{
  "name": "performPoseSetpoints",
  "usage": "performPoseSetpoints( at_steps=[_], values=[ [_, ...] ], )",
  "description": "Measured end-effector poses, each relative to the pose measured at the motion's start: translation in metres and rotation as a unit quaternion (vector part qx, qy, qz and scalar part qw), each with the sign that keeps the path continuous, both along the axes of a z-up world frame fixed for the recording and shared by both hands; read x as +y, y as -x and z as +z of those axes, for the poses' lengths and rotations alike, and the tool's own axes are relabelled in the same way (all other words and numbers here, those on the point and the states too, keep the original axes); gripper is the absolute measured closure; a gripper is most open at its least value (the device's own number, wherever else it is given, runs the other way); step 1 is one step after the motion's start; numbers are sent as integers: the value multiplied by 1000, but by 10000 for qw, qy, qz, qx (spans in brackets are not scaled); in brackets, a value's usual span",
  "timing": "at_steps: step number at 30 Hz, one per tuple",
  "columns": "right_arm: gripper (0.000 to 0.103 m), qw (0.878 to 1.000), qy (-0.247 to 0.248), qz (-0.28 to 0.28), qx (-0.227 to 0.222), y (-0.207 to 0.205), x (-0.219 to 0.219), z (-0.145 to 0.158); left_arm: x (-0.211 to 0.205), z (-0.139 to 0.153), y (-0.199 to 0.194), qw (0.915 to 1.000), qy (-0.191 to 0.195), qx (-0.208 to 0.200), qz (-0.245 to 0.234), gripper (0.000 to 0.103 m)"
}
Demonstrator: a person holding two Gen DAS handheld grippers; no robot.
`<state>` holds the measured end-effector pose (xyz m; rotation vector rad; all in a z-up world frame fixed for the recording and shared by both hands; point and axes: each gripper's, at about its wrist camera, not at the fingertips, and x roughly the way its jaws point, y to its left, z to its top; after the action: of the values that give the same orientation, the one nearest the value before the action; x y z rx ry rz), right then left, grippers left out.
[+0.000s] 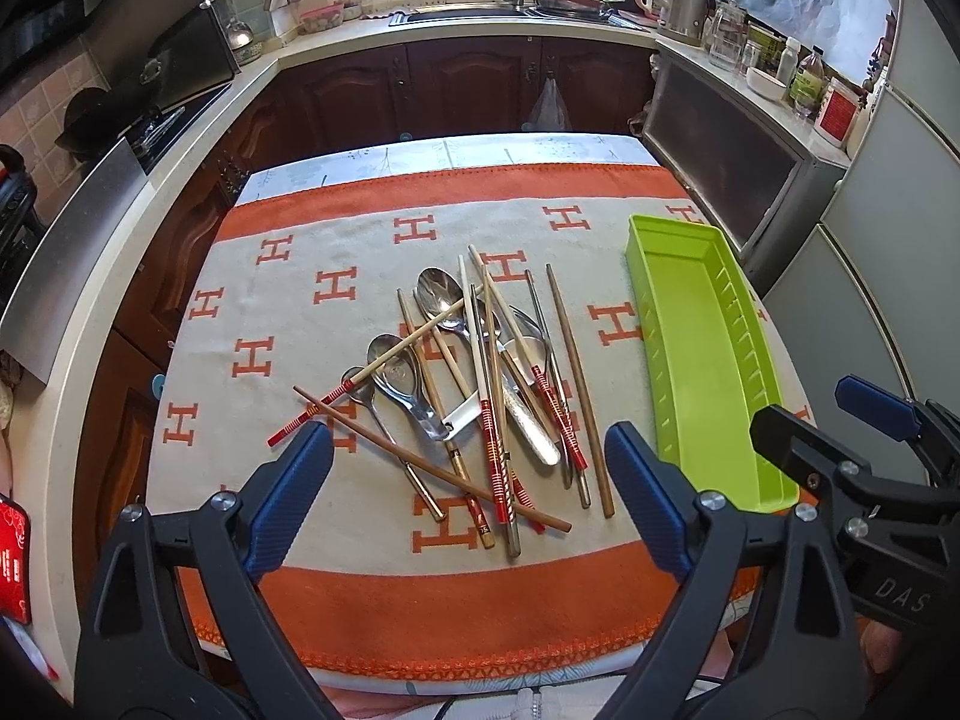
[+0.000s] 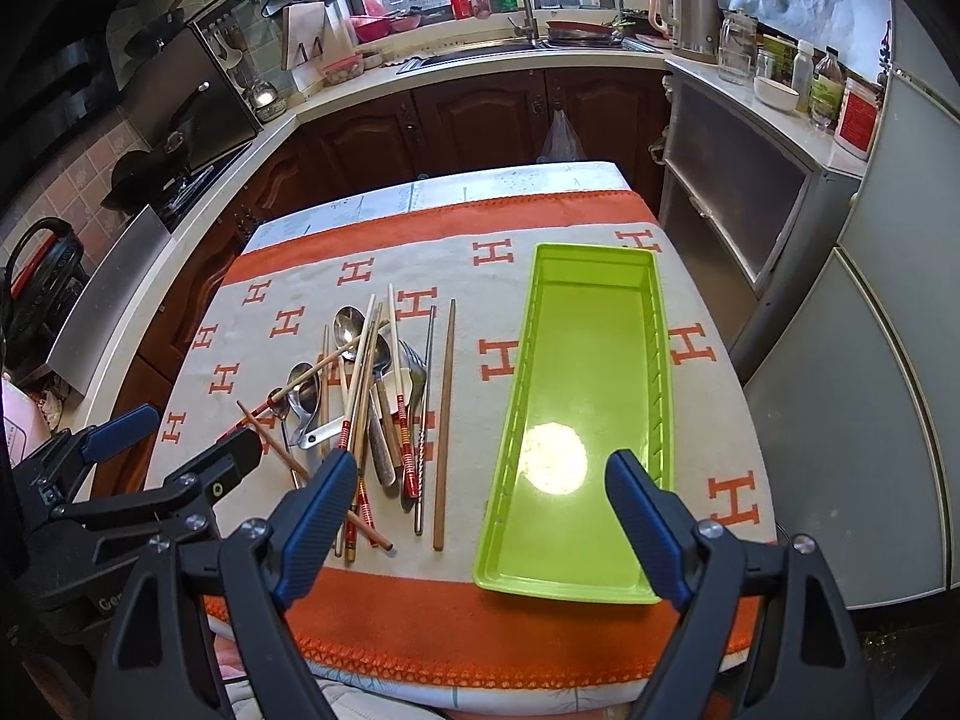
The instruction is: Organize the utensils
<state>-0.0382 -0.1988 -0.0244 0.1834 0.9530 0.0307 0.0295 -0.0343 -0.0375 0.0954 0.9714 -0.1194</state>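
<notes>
A jumbled pile of utensils (image 1: 474,384) lies mid-table: metal spoons (image 1: 441,294), a fork, wooden chopsticks (image 1: 579,390) and red-banded chopsticks. The same pile of utensils (image 2: 372,402) sits left of centre in the right wrist view. An empty lime-green tray (image 1: 708,354) stands lengthwise at the right; the tray (image 2: 576,420) fills the middle of the right wrist view. My left gripper (image 1: 468,468) hovers open over the near end of the pile, holding nothing. My right gripper (image 2: 480,498) hangs open above the tray's near left corner, holding nothing. Each gripper shows in the other's view.
The table wears an orange and cream cloth (image 1: 336,300) with H marks. Kitchen counters ring it: a stove (image 1: 180,114) at left, a sink (image 1: 480,12) at the back, a kettle (image 1: 678,0), jars and a grey cabinet (image 1: 744,162) at right.
</notes>
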Motion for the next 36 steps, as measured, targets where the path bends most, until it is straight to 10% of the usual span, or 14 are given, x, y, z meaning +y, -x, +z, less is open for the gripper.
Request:
performPoseSetpoints(
  at_steps=[36],
  values=[
    [18,9997,40,171,-172,6,16,20,18,21,10,9995,201,-233,-116,13]
  ],
)
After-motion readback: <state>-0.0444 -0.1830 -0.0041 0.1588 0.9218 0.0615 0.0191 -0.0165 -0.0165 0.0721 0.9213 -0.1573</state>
